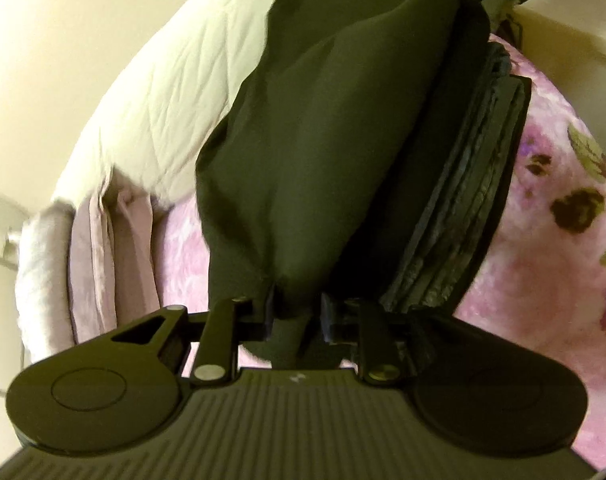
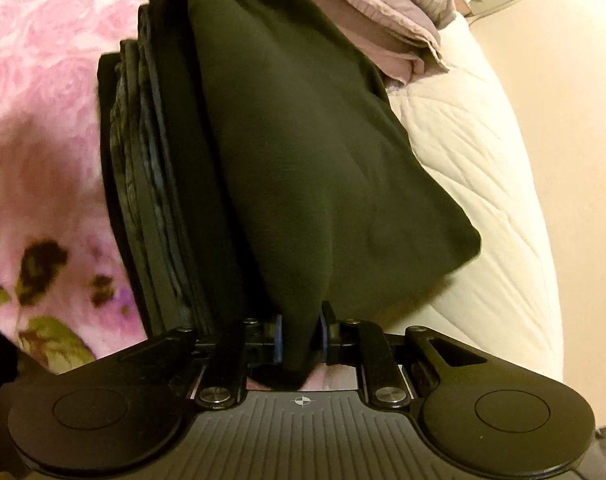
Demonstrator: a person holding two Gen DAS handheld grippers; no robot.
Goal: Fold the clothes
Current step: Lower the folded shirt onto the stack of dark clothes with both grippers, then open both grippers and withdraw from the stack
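Now: L gripper (image 1: pixel 295 316) + R gripper (image 2: pixel 301 334) jaws narrow, each pinching black garment (image 1: pixel 323 128).

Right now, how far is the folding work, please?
Done: a stack of folded dark clothes lies on the pink floral blanket. In hand: the left gripper and right gripper each pinch one black garment stretched between them. Left: finishing its fold and laying it on the stack.

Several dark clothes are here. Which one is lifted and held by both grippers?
The plain black soft cloth, pinched at each end by the left gripper and the right gripper. The other dark clothes lie folded in a stack beside it.
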